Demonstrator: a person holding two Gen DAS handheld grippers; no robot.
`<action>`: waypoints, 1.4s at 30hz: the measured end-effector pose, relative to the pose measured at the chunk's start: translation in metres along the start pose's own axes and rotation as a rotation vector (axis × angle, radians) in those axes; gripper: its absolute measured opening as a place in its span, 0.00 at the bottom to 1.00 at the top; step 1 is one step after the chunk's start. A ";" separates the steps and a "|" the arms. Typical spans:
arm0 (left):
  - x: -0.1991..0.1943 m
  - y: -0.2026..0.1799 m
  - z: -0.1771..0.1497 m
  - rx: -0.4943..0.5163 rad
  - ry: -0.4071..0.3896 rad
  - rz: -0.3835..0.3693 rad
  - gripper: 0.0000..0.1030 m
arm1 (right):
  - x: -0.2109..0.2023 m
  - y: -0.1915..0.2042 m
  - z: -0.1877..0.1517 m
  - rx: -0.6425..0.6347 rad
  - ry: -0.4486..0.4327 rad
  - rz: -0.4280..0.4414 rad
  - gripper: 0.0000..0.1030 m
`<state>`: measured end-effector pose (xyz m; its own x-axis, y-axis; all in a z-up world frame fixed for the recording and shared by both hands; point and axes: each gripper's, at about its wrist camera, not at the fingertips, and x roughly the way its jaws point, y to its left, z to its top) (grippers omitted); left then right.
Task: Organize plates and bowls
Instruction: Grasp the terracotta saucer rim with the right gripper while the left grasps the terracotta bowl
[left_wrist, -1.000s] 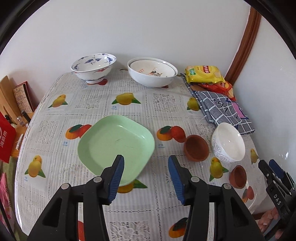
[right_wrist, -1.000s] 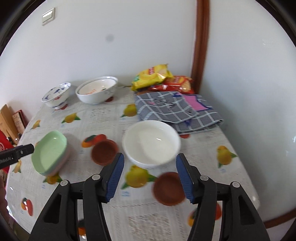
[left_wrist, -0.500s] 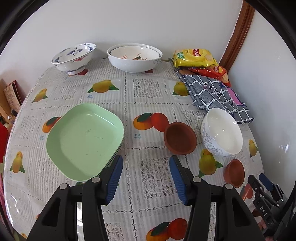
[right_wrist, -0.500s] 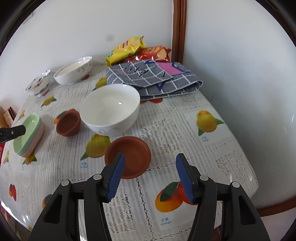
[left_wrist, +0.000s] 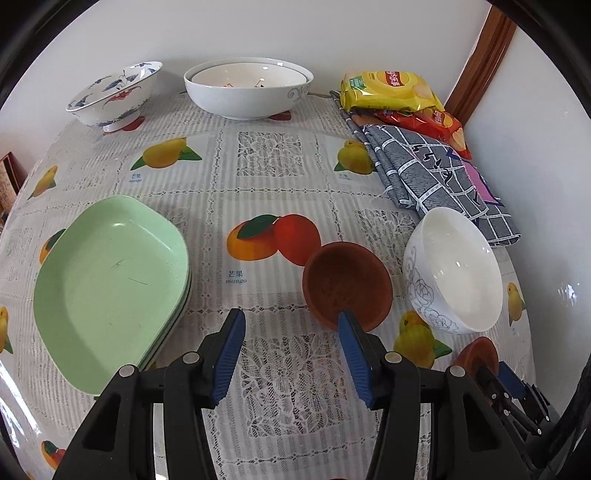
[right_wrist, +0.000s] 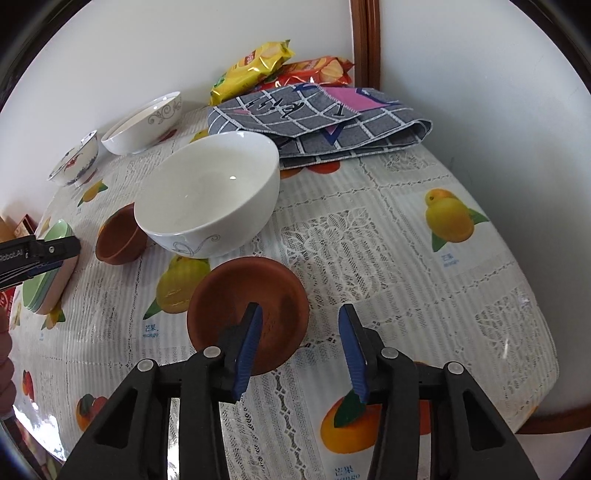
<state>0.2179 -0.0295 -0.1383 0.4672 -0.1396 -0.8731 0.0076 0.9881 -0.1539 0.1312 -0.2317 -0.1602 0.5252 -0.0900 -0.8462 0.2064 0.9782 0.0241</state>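
Near my right tongs (right_wrist: 301, 350), spread apart, sits a flat brown clay dish (right_wrist: 248, 313): hard, breakable; grab its rim. Left tongs (left_wrist: 290, 356) are apart too.

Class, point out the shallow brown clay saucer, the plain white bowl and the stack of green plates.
shallow brown clay saucer (right_wrist: 236, 295), right wrist view, inner floor.
plain white bowl (right_wrist: 207, 188), right wrist view, inside wall.
stack of green plates (left_wrist: 107, 284), left wrist view, top plate's centre.

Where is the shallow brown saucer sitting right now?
In the right wrist view the brown saucer lies on the tablecloth just in front of the white bowl, with the open right gripper straddling its right edge.
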 end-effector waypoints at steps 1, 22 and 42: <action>0.004 -0.001 0.001 0.000 0.002 0.002 0.49 | 0.002 0.000 0.000 -0.001 0.006 0.006 0.40; 0.052 -0.017 0.015 0.032 0.020 -0.004 0.35 | 0.017 -0.002 0.004 0.018 -0.011 0.006 0.30; 0.013 -0.010 -0.003 0.045 -0.018 -0.062 0.08 | -0.008 0.009 -0.002 0.053 -0.057 0.007 0.08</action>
<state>0.2211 -0.0409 -0.1492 0.4803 -0.2001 -0.8540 0.0763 0.9795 -0.1867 0.1272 -0.2220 -0.1543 0.5723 -0.0951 -0.8145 0.2451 0.9677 0.0592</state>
